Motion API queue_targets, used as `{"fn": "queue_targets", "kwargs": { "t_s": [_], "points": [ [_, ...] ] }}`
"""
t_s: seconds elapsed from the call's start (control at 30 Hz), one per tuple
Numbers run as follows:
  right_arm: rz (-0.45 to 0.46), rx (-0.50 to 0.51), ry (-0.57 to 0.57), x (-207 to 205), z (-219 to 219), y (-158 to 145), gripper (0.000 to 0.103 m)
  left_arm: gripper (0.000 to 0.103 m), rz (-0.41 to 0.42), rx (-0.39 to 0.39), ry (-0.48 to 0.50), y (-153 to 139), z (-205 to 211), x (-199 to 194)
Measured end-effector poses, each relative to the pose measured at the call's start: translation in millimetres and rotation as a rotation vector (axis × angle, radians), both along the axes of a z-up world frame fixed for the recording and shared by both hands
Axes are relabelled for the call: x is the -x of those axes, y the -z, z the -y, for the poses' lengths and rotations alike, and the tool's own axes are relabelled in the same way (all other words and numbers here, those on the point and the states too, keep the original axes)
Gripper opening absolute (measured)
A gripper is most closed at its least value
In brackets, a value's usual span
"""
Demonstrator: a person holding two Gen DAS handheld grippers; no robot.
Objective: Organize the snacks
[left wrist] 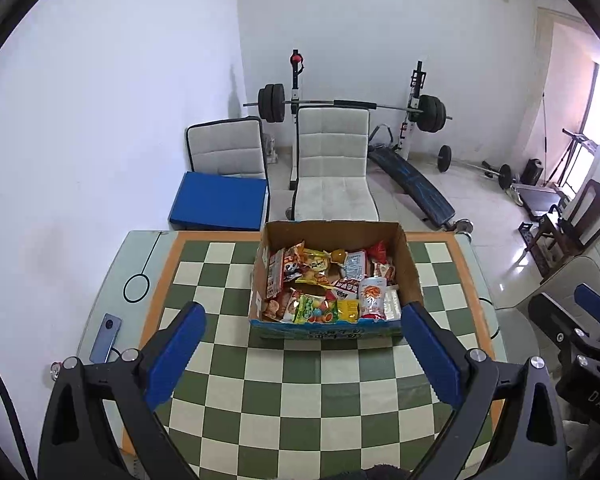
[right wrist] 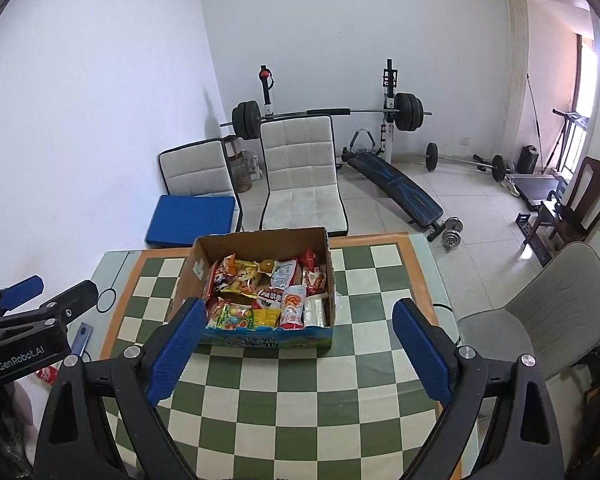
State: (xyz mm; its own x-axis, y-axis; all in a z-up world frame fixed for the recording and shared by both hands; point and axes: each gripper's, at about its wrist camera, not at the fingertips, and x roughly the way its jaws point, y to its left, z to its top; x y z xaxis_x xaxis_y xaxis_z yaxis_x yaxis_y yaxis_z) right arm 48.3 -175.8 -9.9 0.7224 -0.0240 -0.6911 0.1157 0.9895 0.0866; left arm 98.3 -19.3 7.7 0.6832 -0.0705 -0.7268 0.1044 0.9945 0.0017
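Snack packets [left wrist: 328, 286] lay packed in open cardboard box [left wrist: 410, 268] on checkered table [left wrist: 300, 380]; left gripper [left wrist: 302, 354] and right gripper [right wrist: 300, 350] hovered short of box, jaws apart, empty; scene fit either sorting finished or box awaiting unpacking.

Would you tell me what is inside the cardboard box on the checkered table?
The cardboard box holds a pile of snack packets filling it; whatever lies beneath the top layer is covered.

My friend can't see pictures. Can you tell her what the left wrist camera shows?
A cardboard box full of colourful snack packets sits on a green and white checkered table. The left gripper hovers before it, blue jaws wide open and empty. Behind stand two pale chairs and a barbell rack.
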Motion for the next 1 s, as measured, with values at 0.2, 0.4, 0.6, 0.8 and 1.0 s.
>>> {"fn": "queue_targets", "kwargs": {
  "t_s": [0.2, 0.4, 0.6, 0.8, 1.0],
  "points": [
    [0.025, 0.009, -0.008, 10, -5, -10, 0.096, 0.100, 0.010, 0.011, 0.011, -3, 1, 7],
    [0.035, 0.019, -0.006, 10, -8, -12, 0.097, 0.100, 0.009, 0.013, 0.000, -3, 0, 7],
    [0.035, 0.011, -0.002, 14, -8, -15, 0.097, 0.100, 0.012, 0.010, -0.006, -2, -2, 7],
    [0.049, 0.012, -0.003, 13, -6, -20, 0.097, 0.100, 0.013, 0.009, -0.006, -3, -1, 7],
    [0.051, 0.013, -0.008, 10, -6, -21, 0.097, 0.100, 0.011, 0.013, -0.003, -3, -3, 5]
  ]
}}
